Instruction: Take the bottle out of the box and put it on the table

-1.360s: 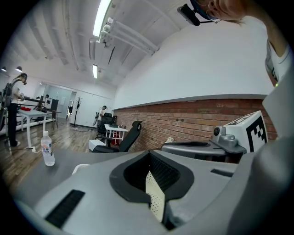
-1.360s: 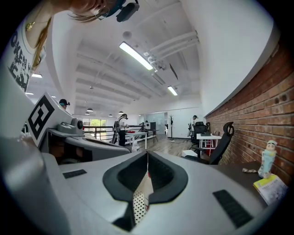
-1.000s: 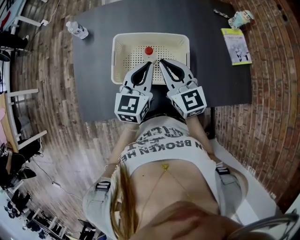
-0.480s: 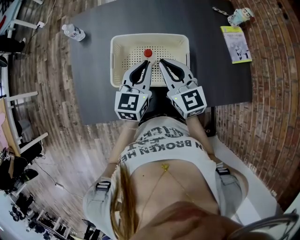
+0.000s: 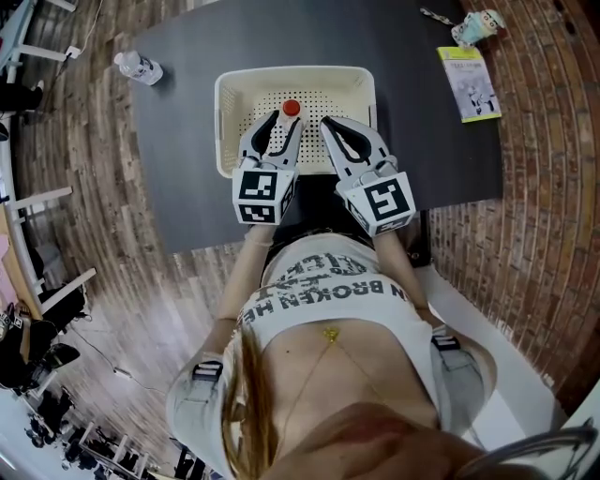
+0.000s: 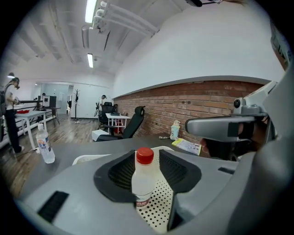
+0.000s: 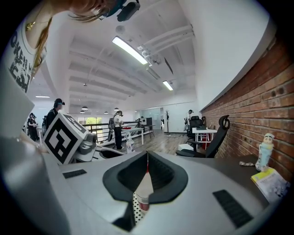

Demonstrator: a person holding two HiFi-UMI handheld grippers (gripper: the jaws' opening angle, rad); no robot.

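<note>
A small clear bottle (image 5: 292, 109) with a red cap stands upright in the white perforated box (image 5: 234, 94) on the dark table (image 5: 187, 141). My left gripper (image 5: 284, 124) reaches into the box. Its jaws are opening, and in the left gripper view the bottle (image 6: 143, 179) stands in the gap between them without the pads (image 6: 120, 170) pressing on it. My right gripper (image 5: 325, 123) hangs beside it over the box's near rim, its jaws shut with the tips (image 7: 147, 155) meeting. Through the slit below them a strip of the bottle (image 7: 143, 190) shows.
A second water bottle (image 5: 138, 67) stands at the table's far left corner. A yellow-green booklet (image 5: 467, 82) and a small figurine bottle (image 5: 473, 28) lie at the far right. The brick wall runs along the right side, and an office chair (image 6: 133, 121) stands beyond the table.
My left gripper has moved forward and down into the box, and its jaws have gone from shut to open around the bottle. The right gripper has kept still.
</note>
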